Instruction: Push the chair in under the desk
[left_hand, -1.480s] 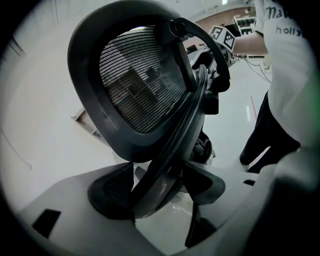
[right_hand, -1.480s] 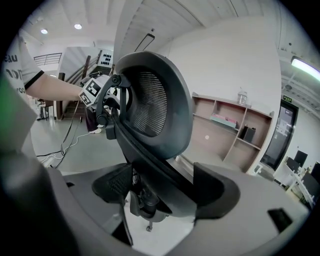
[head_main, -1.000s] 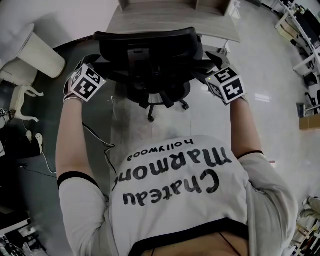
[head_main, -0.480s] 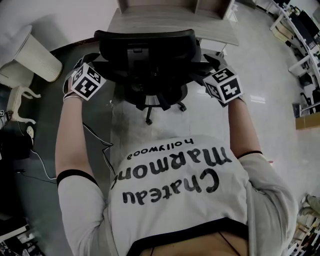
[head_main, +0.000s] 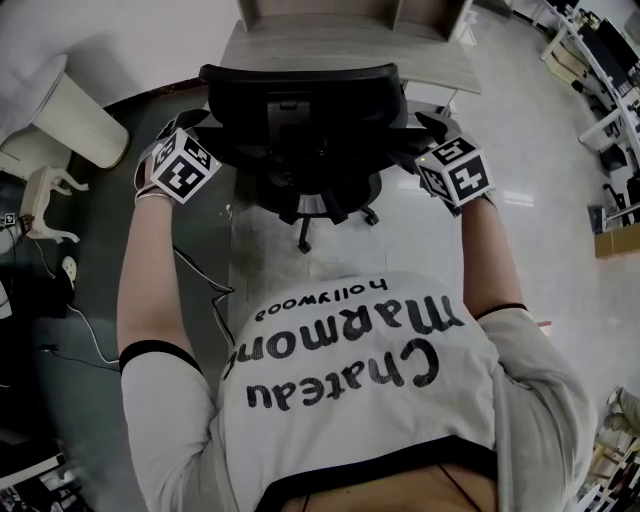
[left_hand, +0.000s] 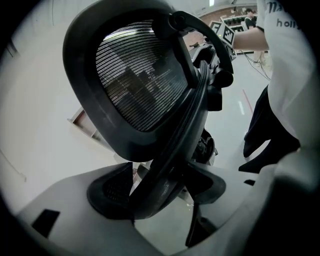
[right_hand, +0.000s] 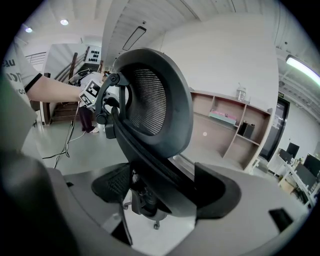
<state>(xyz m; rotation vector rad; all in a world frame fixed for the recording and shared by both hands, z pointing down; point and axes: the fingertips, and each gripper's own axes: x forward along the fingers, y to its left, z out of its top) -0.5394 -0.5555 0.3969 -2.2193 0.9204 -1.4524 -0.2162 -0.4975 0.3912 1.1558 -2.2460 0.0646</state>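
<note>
Clamped on the chair (head_main: 300, 110) by its back frame, one at each side: left claw (left_hand: 160, 197) on the left edge, right claw (right_hand: 165, 197) on the right. Backrest upright between them, close against the desk (head_main: 340, 45).

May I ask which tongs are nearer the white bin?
Left. The left tongs grip the chair beside the bin; the right tongs grip its far side.

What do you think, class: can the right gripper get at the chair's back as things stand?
Yes, it seems so: the right gripper has its jaws shut on the back frame of the chair, with nothing between. The left gripper grips the opposite side, clear of it.
</note>
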